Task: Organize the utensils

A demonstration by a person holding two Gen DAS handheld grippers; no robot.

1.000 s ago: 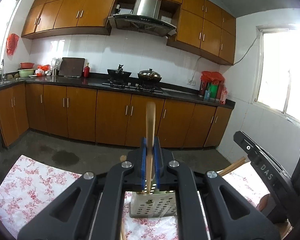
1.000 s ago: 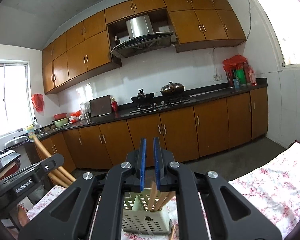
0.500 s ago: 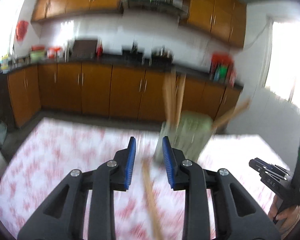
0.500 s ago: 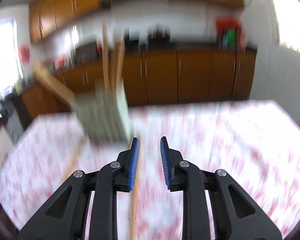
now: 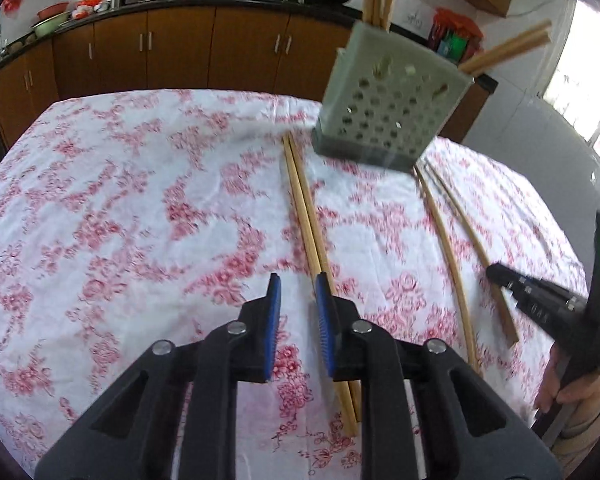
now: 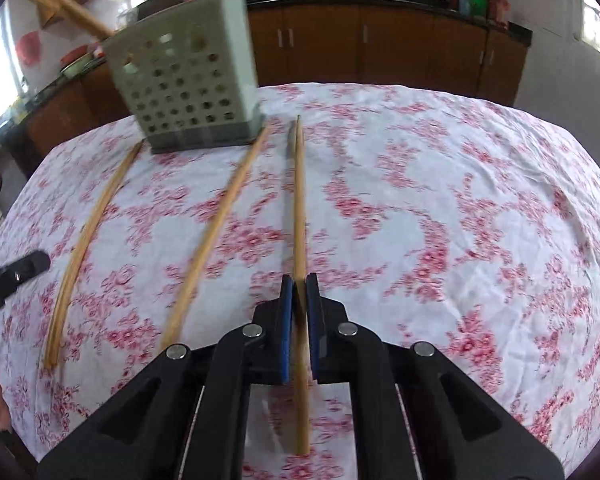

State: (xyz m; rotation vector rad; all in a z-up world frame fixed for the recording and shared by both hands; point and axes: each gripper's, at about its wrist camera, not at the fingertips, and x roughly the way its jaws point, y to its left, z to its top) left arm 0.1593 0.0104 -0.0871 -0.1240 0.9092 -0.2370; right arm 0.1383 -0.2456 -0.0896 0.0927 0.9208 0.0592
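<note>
Nearest, in the right wrist view: right gripper (image 6: pixel 299 300), black arms tipped with blue ribbed pads, pinched narrow on a single chopstick (image 6: pixel 299 216), a slim straw-coloured stick, wood or bamboo by the look, lying along the cloth and pointing away. In the left wrist view: left gripper (image 5: pixel 298 304), of the same build, parted to a moderate gap with nothing between the pads, poised just left of a pair of chopsticks (image 5: pixel 314 236) lying side by side. Farther right in that view, two more loose sticks (image 5: pixel 454 248) slightly splayed. Beneath everything, a wrinkled white tablecloth (image 5: pixel 140 208) printed with pink flowers. Beyond the sticks, a utensil holder (image 5: pixel 384 116): pale grey-green plastic box, walls pierced with rows of round holes, standing upright on the cloth and already bearing several chopsticks, some vertical, some leaning outward. Judged partway done: a handful stowed, about five left on the cloth, one of them gripped and seemingly next. Farthest, brown kitchen cabinets (image 6: pixel 400 52) under a dark counter.
</note>
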